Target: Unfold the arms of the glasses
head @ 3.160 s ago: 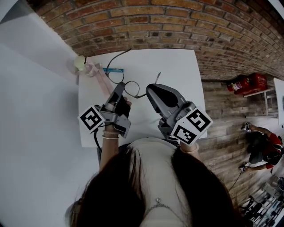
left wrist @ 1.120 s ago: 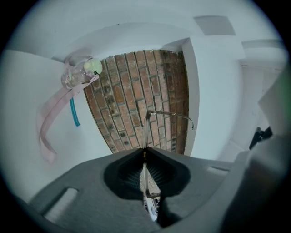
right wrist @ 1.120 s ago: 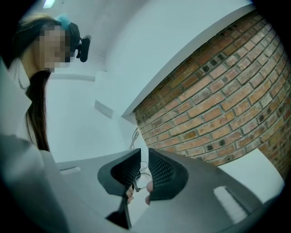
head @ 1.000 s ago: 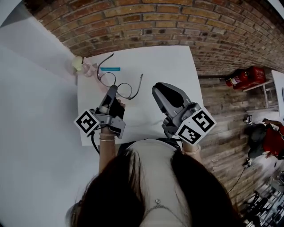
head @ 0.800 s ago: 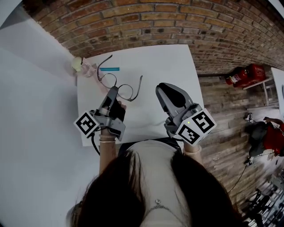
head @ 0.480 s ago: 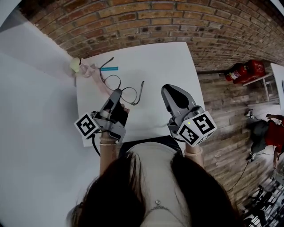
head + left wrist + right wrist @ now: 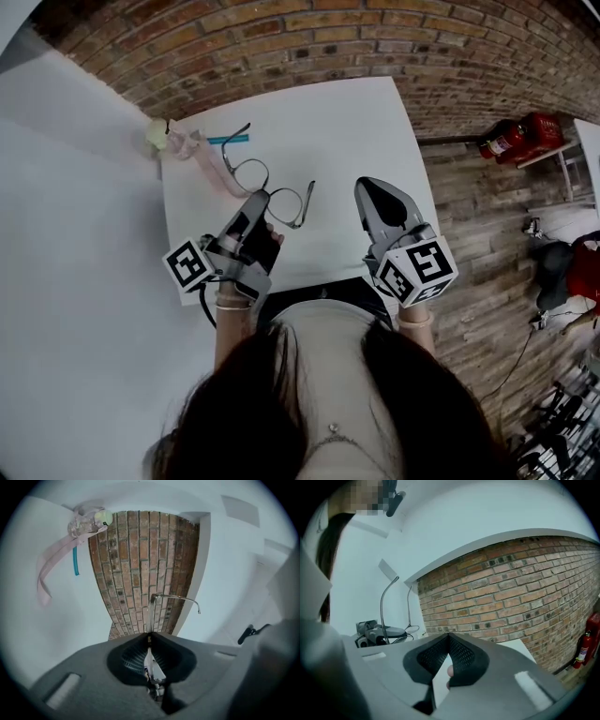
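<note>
The left tongs (image 7: 259, 201) are clenched on the glasses (image 7: 287, 206). They pinch the front of the frame, near the lower lens. In the left gripper view the thin frame runs right between the closed tips.

The glasses sit a bit left of the middle of the head view, over the white surface (image 7: 347, 122). The front with its two lenses runs from upper left to lower right. One arm sticks out to the upper left, toward a small teal stick (image 7: 230, 140). The other arm points up on the right side of the lenses. Both arms look opened out, but they are thin, so I am not sure.

The right tongs (image 7: 377, 187) are closed with nothing in them. They are to the right of the glasses, not touching. The arm on the right side is the one nearest to them.
</note>
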